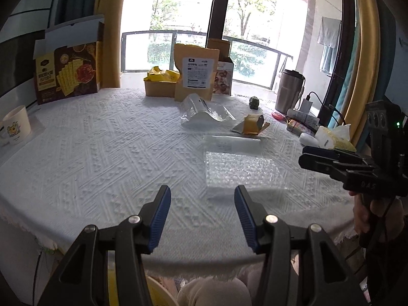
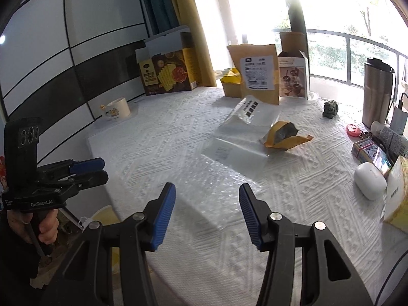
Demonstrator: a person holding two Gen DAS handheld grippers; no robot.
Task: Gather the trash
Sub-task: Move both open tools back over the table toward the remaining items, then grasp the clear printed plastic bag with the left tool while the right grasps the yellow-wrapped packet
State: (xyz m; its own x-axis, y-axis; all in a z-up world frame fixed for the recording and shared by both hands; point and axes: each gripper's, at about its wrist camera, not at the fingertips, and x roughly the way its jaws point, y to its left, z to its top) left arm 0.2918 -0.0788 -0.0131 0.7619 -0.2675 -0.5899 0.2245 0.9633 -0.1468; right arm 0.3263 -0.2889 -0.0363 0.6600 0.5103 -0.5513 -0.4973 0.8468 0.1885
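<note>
1. Currently, I find both the left gripper (image 1: 201, 199) and right gripper (image 2: 207, 196) with jaws spread, holding nothing.
2. Bubble wrap (image 1: 242, 170) lies flat on the table (image 1: 102, 153), centre-right of frame.
3. I advise a low approach, pinching its near edge.

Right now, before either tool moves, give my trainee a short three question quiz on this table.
1. True or false: the left tool is gripping the bubble wrap.
2. Which lies nearest the right tool? A mug, B bubble wrap, C steel tumbler.
3. Fill in: the torn yellow wrapper lies on the white ____.
Key: 1 false, both tools are open and hold nothing. 2 B. 3 tablecloth.
</note>
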